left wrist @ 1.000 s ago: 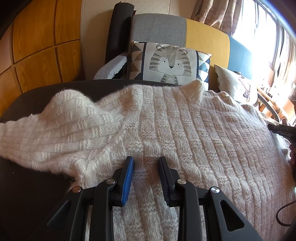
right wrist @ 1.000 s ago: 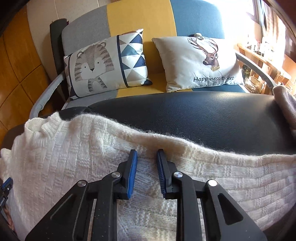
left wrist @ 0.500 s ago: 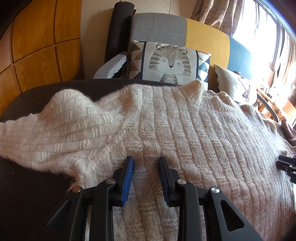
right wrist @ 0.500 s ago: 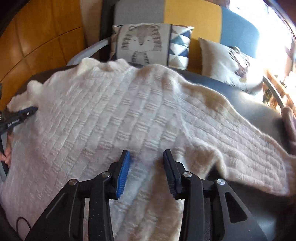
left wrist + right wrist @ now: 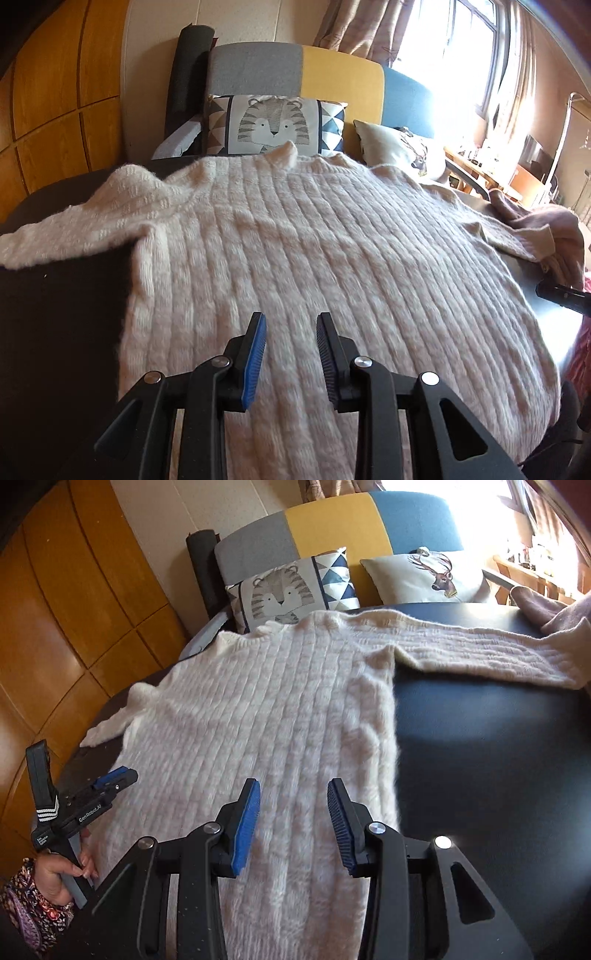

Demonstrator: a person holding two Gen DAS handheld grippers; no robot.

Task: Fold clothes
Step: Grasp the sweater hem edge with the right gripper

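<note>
Wood-panelled wall (image 5: 74,635): far left, behind the table.
Left hand (image 5: 55,878): wrapped round the handle of the left gripper (image 5: 114,777); patterned sleeve (image 5: 22,912) at the wrist.
Writing on left gripper: "GenRobot.AI" along the body; small white label lower down, too small to read.
Left gripper state: jaws apart over the near left part of the sweater, nothing between the pads, no knit pinched.
Cream knit sweater (image 5: 314,258): spread flat on the dark tabletop (image 5: 480,746), hem near, collar far, probably laid out so for folding.
Left sleeve (image 5: 74,229): stretched out to the left across the table, slightly rumpled at the shoulder.
Right gripper (image 5: 293,823): jaws have just been opening, now standing wide over the near hem, nothing clamped.
Right sleeve (image 5: 480,657): straight out to the right, cuff touching a pinkish garment (image 5: 546,609) at the far right edge, perhaps next in line.
Tiger cushion (image 5: 291,590): on the grey, yellow and blue sofa (image 5: 332,528) beyond the table.
Deer cushion (image 5: 432,576): right of the tiger cushion; lettering under the deer not legible here.
Stage, as a guess: sweater smoothed, sleeves not yet folded in.
</note>
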